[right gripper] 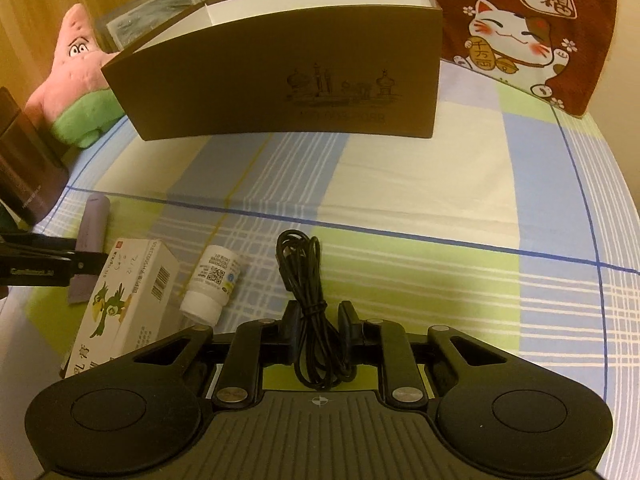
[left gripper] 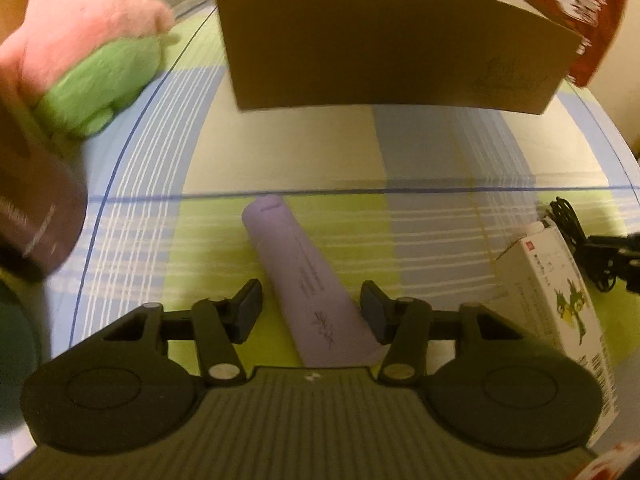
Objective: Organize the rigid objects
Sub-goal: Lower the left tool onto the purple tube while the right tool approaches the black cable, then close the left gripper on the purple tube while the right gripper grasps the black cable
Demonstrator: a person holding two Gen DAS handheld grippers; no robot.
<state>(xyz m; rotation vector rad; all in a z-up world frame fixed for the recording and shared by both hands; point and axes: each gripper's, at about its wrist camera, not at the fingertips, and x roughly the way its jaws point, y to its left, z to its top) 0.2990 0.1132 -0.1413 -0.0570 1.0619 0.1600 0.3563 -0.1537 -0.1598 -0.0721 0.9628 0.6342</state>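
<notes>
The left gripper [left gripper: 310, 312] straddles a lilac tube [left gripper: 304, 284] lying on the checked cloth [left gripper: 280, 152], its pads just clear of it. A brown box [left gripper: 384, 44] stands beyond; a white carton [left gripper: 560, 300] lies right.

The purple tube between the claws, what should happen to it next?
Probably the left tool should squeeze shut on the soft lilac plastic tube. The tube lies flat on the checked cloth between the pads, which do not press it yet, and the open brown cardboard box waits behind.
</notes>
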